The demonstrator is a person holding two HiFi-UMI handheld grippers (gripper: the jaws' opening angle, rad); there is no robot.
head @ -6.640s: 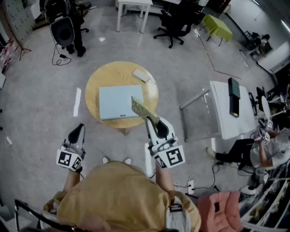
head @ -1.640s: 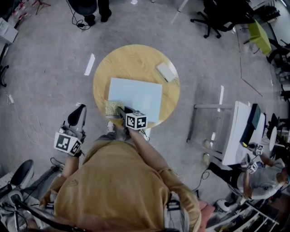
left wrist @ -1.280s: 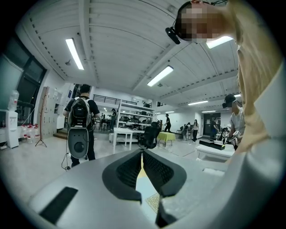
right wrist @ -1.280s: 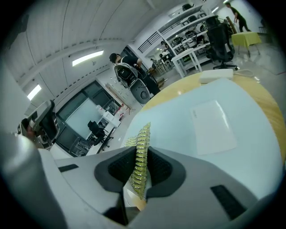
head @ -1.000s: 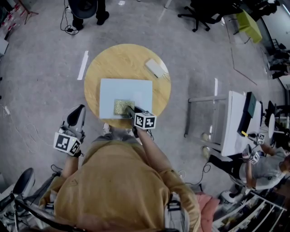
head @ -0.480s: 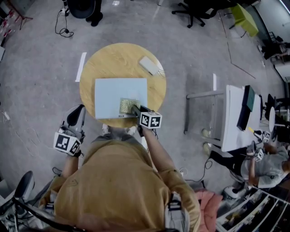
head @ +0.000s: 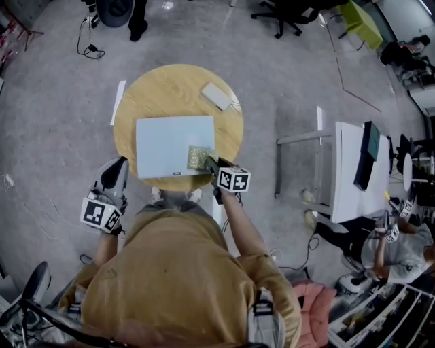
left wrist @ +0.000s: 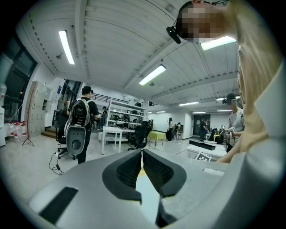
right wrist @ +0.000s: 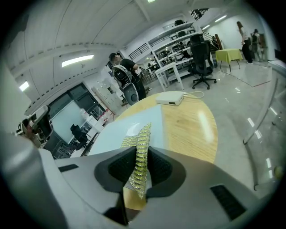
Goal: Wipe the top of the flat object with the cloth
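A pale blue flat object [head: 170, 144] lies on a round wooden table [head: 153, 92]. A yellow-green cloth [head: 199, 156] rests on its near right corner, pressed down by my right gripper [head: 212, 164], which is shut on the cloth. In the right gripper view the cloth [right wrist: 139, 141] stands pinched between the jaws of the right gripper [right wrist: 142, 151], with the flat object [right wrist: 127, 127] just beyond. My left gripper [head: 117, 171] hangs off the table's near left side, away from the flat object. In its own view the left gripper [left wrist: 142, 154] is shut on nothing and points out into the room.
A small white box [head: 216, 96] with a cable sits at the table's far right, also in the right gripper view as the white box [right wrist: 170, 98]. A white desk [head: 353, 173] stands to the right, with a seated person [head: 401, 248] beyond. Office chairs [head: 285, 13] stand at the back.
My right gripper has slid the cloth rightwards across the flat object, from its near left part to its near right corner. Earlier the cloth hung in the air. The left gripper stayed put.
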